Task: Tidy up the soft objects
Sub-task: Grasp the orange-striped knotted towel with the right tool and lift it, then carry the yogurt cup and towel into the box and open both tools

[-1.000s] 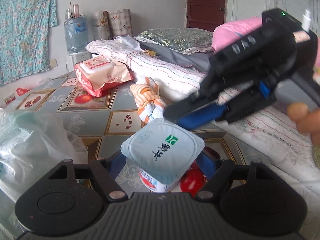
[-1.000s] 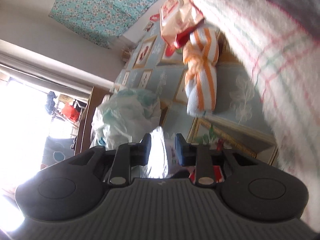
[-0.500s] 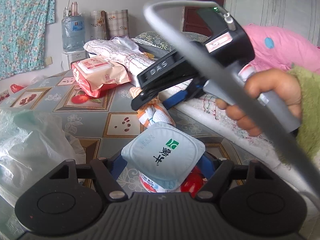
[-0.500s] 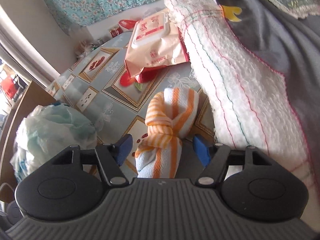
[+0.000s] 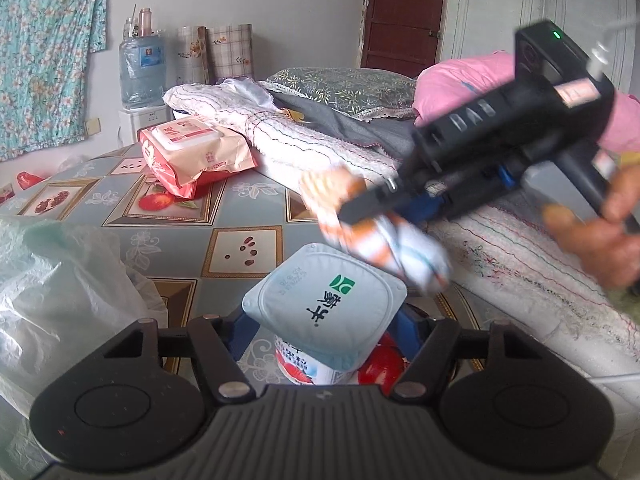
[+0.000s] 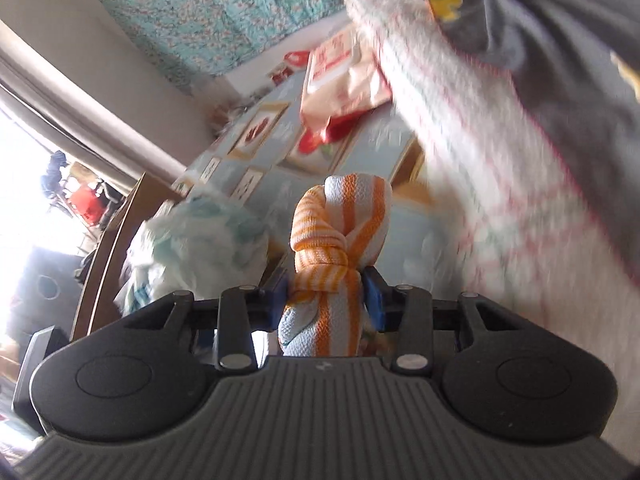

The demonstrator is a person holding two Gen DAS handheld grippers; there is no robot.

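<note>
Knotted orange-and-white striped cloth bundle (image 6: 334,264) sits at centre frame in the right wrist view, clamped between the two blue pads (image 6: 374,298) of the right gripper (image 6: 326,300); the pads press into its sides just below the knot. In the left wrist view the same bundle (image 5: 384,236) appears right of centre, motion-blurred, raised off the patterned blue-grey tablecloth (image 5: 248,216) and hanging from the black right gripper (image 5: 376,210), which enters from the right edge with the person's hand (image 5: 596,236) on its handle. Left gripper (image 5: 320,332) at lower centre of that view is closed around a small yogurt cup with a pale blue foil lid and green logo (image 5: 324,300); blue pads (image 5: 404,332) contact the cup on both sides under the lid rim. Pink-and-white wet-wipe pack (image 5: 196,152) lies on the tablecloth at upper left of centre. Crumpled translucent plastic bag (image 5: 60,288) fills the left edge. White blanket with coloured stitch lines (image 5: 304,140) runs diagonally across the middle, against the tablecloth edge; grey cloth (image 5: 344,124) and pink bedding (image 5: 452,84) lie behind it. Right wrist view is tilted and its background blurred.
</note>
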